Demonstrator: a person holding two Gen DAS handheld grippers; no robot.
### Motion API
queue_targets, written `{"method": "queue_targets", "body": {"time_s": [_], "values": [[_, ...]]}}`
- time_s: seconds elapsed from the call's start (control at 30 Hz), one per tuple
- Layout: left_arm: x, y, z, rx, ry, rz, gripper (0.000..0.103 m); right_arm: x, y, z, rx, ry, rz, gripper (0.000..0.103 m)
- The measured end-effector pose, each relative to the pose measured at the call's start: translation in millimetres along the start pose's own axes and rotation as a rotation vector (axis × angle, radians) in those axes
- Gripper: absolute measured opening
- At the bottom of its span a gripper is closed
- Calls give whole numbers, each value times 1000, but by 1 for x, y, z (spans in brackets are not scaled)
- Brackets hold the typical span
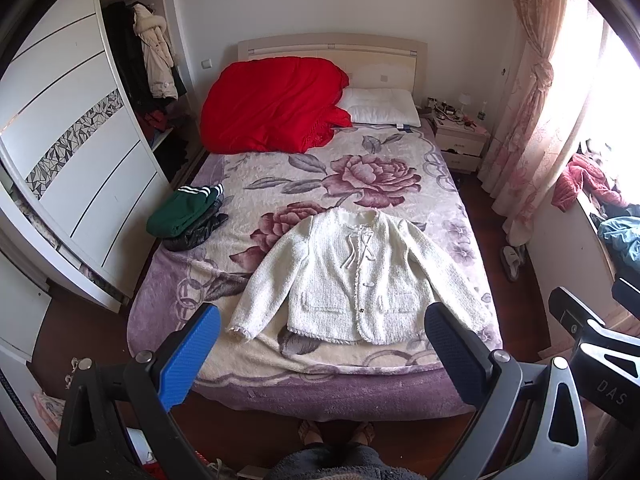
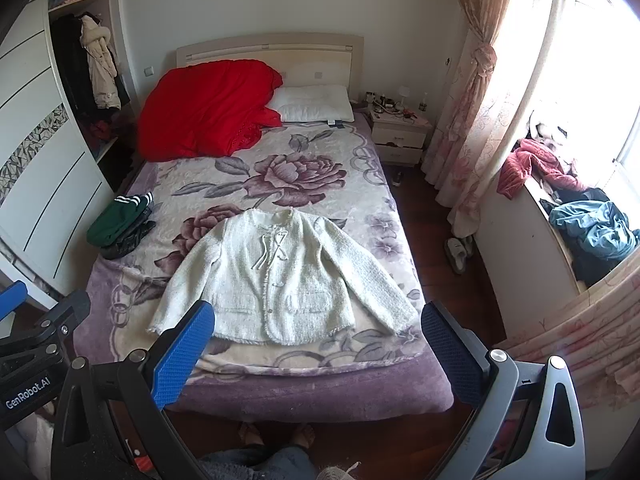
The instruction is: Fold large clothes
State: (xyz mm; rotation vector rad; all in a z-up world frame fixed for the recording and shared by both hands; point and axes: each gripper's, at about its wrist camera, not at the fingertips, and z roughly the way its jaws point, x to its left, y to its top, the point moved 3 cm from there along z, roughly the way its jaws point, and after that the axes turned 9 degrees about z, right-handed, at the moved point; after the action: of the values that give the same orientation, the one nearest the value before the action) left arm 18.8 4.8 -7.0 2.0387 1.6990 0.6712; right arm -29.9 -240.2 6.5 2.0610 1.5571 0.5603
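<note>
A white fuzzy cardigan [image 1: 356,276] [image 2: 276,276] lies spread flat, front up, sleeves angled out, on the near half of the bed's floral blanket [image 1: 360,176] [image 2: 320,188]. My left gripper [image 1: 324,328] hangs open above the foot of the bed, nothing between its blue fingers [image 1: 192,356]. My right gripper [image 2: 318,326] is also open and empty, held beside it at the same height, its fingers [image 2: 180,356] framing the cardigan's hem from above. Neither touches the garment.
A folded green garment on a dark one [image 1: 184,216] [image 2: 120,228] sits at the bed's left edge. A red quilt [image 1: 272,104] and white pillow [image 1: 380,108] lie at the head. Wardrobe [image 1: 80,152] left, nightstand [image 2: 400,136], curtain [image 2: 472,120] and clothes-piled sill [image 2: 584,224] right.
</note>
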Motion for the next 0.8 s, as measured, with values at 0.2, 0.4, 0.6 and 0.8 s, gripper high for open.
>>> {"method": "queue_targets", "body": {"time_s": [0.2,0.4,0.6,0.8], "values": [[2,1,-2,-6,0,-1,103,6,-1,-3,-2,0,1,103],[1,0,-3,-10,1,0,103,5,-4,-6,-3,1,1,103],[2,0,-6,-13,-2,0,103,2,1,-10,-5,-1,-3,103],[-1,-2,-6,-15,-2,-1,103,1,5,-14,-7,-3,-6,103]]}}
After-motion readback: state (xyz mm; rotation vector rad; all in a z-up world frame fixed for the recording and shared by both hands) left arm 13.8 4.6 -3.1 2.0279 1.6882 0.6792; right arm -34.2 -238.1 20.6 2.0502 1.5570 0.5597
